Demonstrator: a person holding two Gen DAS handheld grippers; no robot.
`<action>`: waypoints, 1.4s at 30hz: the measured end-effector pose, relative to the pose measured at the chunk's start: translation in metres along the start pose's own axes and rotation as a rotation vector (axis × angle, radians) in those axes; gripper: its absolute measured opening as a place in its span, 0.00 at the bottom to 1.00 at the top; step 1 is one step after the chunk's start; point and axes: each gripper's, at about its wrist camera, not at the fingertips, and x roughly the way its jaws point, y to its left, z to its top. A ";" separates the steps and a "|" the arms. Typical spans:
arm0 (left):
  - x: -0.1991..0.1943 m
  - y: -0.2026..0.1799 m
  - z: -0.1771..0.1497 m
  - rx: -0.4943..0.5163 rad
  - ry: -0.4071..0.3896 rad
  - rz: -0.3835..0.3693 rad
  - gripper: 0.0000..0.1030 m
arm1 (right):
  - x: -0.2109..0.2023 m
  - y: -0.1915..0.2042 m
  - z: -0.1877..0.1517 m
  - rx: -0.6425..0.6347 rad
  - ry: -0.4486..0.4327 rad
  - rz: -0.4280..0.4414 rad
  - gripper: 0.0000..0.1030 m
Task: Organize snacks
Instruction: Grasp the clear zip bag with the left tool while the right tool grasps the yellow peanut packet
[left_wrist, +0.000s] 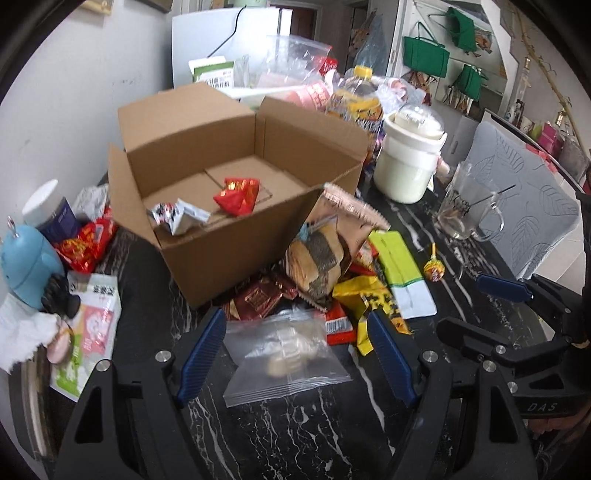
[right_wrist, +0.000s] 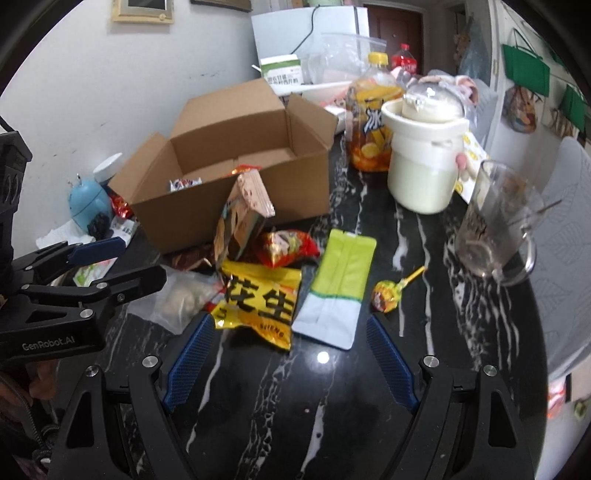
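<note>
While both grippers are hanging over the black marble table (right_wrist: 325, 406), the cardboard box (left_wrist: 236, 184) is standing with its flaps spread open, evidently as the bin for the snacks: a red packet (left_wrist: 238, 195) and a small silver packet (left_wrist: 177, 218) are already lying on its floor. Most of the snacks are still lying in a loose pile just in front of the box, which suggests the sorting is only beginning.

Nearest that pile, the left gripper (left_wrist: 297, 354) is holding its jaws apart with nothing clamped; a clear plastic bag (left_wrist: 284, 358) holding pale pieces is lying flat on the table between its blue pads, apparently untouched, on the side of the pile away from the box. A tall brown striped bag (left_wrist: 325, 254) is leaning against the box's front corner, beyond the clear bag.

Further from the box, the right gripper (right_wrist: 291, 354) is also standing open and empty. A yellow peanut bag (right_wrist: 258, 302) and a green-and-white pouch (right_wrist: 336, 288) are lying just ahead of its fingertips, with a lollipop (right_wrist: 388, 295) beside the pouch, on the side away from the box.
</note>
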 end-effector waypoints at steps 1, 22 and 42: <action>0.003 0.000 -0.002 -0.004 0.008 0.001 0.76 | 0.003 0.000 -0.002 0.005 0.007 0.003 0.82; 0.061 0.012 -0.014 -0.017 0.152 -0.004 0.80 | 0.031 -0.008 -0.007 0.038 0.071 0.037 0.82; 0.051 0.040 -0.028 -0.099 0.123 -0.029 0.72 | 0.073 0.000 0.013 0.039 0.116 0.190 0.75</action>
